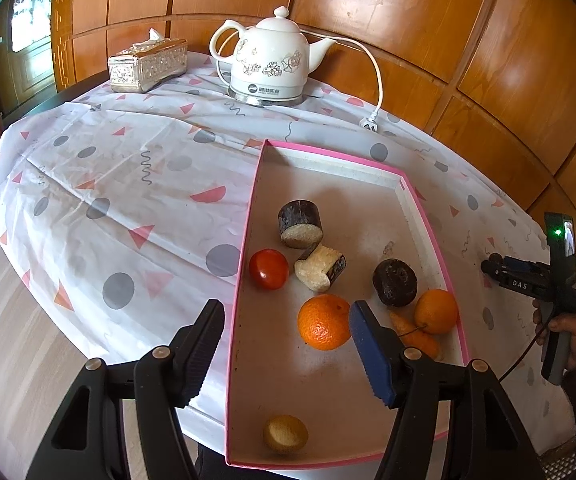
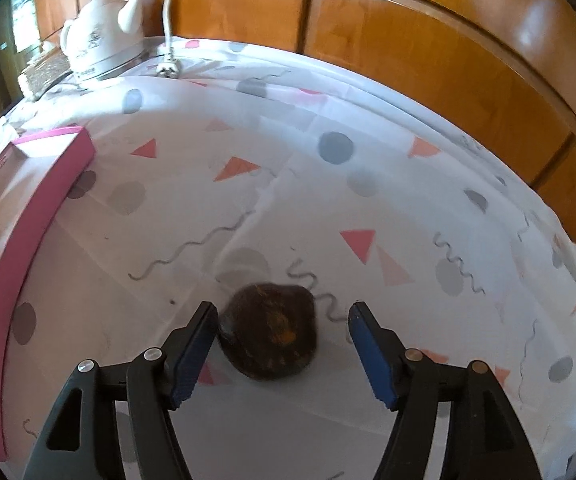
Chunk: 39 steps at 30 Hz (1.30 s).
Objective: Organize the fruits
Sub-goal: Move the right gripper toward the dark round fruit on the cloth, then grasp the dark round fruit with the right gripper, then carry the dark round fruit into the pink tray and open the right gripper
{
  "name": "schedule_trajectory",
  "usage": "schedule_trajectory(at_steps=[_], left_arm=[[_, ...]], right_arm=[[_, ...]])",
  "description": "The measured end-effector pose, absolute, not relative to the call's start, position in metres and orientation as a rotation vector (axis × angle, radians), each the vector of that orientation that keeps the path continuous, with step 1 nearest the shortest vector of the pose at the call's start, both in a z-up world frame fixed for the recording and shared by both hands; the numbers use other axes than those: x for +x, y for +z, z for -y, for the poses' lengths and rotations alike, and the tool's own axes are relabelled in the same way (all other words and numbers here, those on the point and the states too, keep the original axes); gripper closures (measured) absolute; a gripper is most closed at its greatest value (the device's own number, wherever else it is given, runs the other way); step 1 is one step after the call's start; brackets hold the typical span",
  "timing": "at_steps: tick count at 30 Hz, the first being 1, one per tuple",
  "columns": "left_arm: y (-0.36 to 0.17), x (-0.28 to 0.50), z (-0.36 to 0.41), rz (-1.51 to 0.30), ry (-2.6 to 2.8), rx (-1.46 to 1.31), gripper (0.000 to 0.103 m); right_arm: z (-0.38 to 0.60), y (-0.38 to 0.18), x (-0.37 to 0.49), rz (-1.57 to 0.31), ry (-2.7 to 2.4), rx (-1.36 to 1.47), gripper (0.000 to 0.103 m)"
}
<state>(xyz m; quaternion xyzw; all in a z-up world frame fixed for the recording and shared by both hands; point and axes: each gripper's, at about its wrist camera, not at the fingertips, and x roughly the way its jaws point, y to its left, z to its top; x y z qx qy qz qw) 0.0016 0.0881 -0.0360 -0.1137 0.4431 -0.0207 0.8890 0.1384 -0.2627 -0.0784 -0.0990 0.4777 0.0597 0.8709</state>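
Observation:
A pink-rimmed box [image 1: 248, 216] holds a tomato [image 1: 268, 269], two oranges [image 1: 323, 322] [image 1: 435, 311], a carrot [image 1: 415, 334], several dark cane pieces [image 1: 299, 224] and a yellowish piece [image 1: 285, 434]. My left gripper [image 1: 286, 318] hovers open over the box's left wall, its blue-padded finger beside the nearer orange, holding nothing. In the right wrist view a dark round lump [image 2: 272, 332] with orange patches lies on the cloth outside the box. My right gripper [image 2: 282, 314] is open around it: the left pad sits at its edge and the right pad stands apart.
The white tablecloth [image 2: 327, 208] with dots and triangles covers a round table. A white kettle [image 1: 268, 60], its cord and plug [image 1: 369, 122], and a tissue box [image 1: 148, 66] stand at the back by wooden panelling. A hand [image 1: 567, 332] carries the right gripper [image 1: 491, 266].

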Motion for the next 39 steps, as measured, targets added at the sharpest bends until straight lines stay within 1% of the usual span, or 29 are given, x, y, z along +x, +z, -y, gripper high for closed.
schedule_trajectory(at_steps=[1, 2, 8, 12, 21, 33, 39], left_arm=[[-0.036, 0.002, -0.088, -0.922, -0.043, -0.236, 0.037], [-0.037, 0.002, -0.088, -0.923, -0.042, -0.237, 0.037], [-0.034, 0.0, -0.089, -0.908, -0.037, -0.243, 0.037], [-0.03, -0.002, -0.092, -0.891, -0.017, -0.244, 0.037], [-0.025, -0.008, -0.102, -0.866, 0.036, -0.269, 0.036], [-0.021, -0.017, -0.11, -0.834, 0.057, -0.292, 0.034], [-0.02, -0.019, -0.112, -0.827, 0.059, -0.294, 0.033]], right_arm=[[0.261, -0.078, 0.139, -1.003, 0.139, -0.206, 0.056], [0.258, -0.078, 0.139, -1.005, 0.138, -0.216, 0.058], [0.254, -0.078, 0.124, -0.994, 0.121, -0.194, 0.058], [0.256, -0.078, 0.102, -0.996, 0.119, -0.117, 0.058], [0.253, -0.08, 0.055, -0.965, 0.073, -0.065, 0.058], [0.246, -0.08, 0.034, -0.946, 0.04, -0.072, 0.058], [0.244, -0.079, 0.026, -0.957, 0.062, -0.026, 0.058]])
